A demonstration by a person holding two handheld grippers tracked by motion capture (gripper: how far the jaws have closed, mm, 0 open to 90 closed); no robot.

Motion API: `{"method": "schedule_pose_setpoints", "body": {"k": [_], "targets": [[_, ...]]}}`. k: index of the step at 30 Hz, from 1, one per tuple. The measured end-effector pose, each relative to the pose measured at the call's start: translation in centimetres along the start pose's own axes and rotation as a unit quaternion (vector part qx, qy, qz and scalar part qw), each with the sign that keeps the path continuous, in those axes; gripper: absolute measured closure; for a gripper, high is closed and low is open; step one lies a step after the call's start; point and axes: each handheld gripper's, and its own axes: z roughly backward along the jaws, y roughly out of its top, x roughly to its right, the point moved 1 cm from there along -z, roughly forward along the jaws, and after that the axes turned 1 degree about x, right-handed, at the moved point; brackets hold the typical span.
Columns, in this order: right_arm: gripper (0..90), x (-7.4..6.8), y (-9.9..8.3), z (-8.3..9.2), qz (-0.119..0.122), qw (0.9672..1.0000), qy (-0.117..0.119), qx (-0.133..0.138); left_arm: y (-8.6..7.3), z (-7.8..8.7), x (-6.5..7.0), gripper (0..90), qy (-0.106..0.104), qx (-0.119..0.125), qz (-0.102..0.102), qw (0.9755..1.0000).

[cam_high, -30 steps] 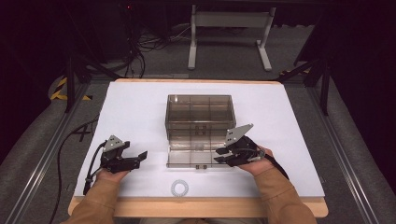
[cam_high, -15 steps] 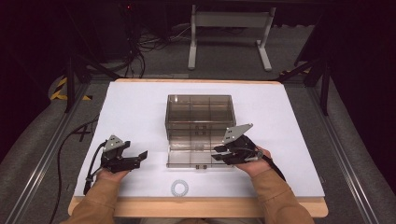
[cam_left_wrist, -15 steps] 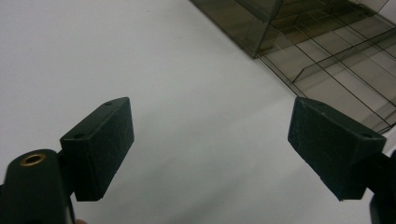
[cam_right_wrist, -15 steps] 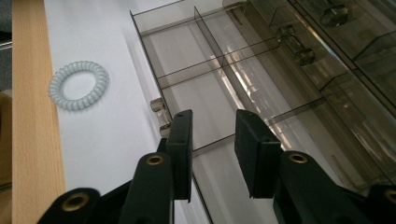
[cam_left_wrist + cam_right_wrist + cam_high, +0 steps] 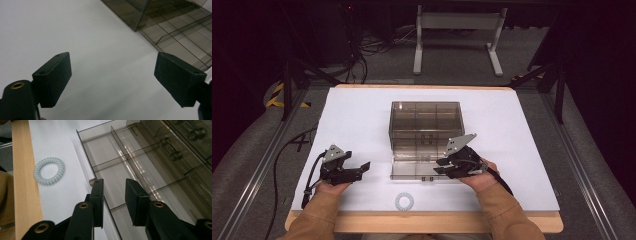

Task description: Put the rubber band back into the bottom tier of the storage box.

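While my right gripper [image 5: 113,186] sits over the near end of the pulled-out drawer [image 5: 140,172], its two black jaws straddle the drawer's thin front wall: one jaw lies outside it, the other inside over the drawer floor, and a small knob on that wall shows just beside the outer jaw's tip. The jaws stand narrowly apart, and I cannot tell whether the pads press on the wall. This drawer belongs to the smoke-tinted, transparent plastic organiser box [image 5: 425,125], which lies just ahead of these jaws on the white tabletop [image 5: 357,115]. Beyond the outer jaw, near the table's wooden edge [image 5: 23,182], lies the pale grey coiled hair tie [image 5: 49,171], apart from the drawer. My left gripper [image 5: 361,169] rests on the white surface with jaws spread wide and nothing between them; the drawer's corner lies ahead of its right-hand jaw.
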Motion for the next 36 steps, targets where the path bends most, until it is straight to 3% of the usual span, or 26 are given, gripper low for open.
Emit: {"method": "schedule_pose_setpoints", "body": {"k": [20, 36], "targets": [[71.9, -1.8, 2.3, -2.0, 0.012, 0.9996, 0.018, -0.020, -0.7, 1.3, -0.1, 15.1, 0.015, 0.005, 0.000, 0.9999], [72.2, -2.8, 3.3, -3.6, 0.018, 0.9990, 0.025, -0.033, -0.8, 1.1, -0.2, 15.2, 0.017, 0.002, 0.002, 0.9998]]}}
